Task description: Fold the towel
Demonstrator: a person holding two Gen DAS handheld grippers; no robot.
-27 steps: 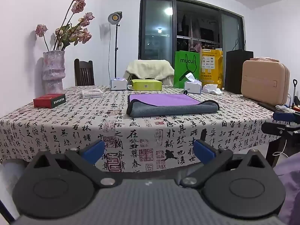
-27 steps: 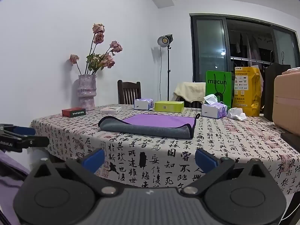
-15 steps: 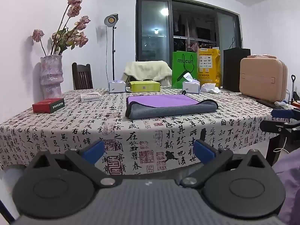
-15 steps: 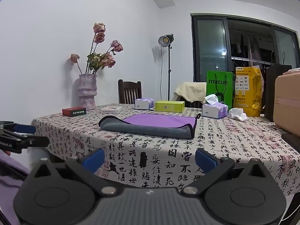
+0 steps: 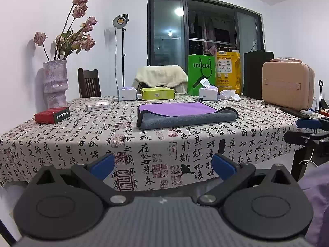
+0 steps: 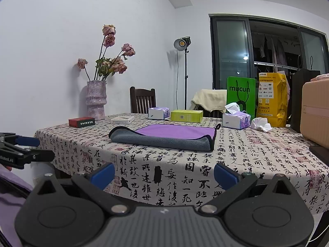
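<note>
"So where is the towel (image 5: 185,114)?"
"It lies folded in the middle of the bench (image 5: 82,135)."
"And the tools?"
"The left tool (image 5: 163,166) and right tool (image 6: 164,175) are spread wide, holding nothing, near the bench edge."

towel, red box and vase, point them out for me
towel (image 5: 186,119), left wrist view, on the grey folded-over front flap
red box (image 5: 51,115), left wrist view, on its front face
vase (image 6: 96,100), right wrist view, on the middle of its body
</note>
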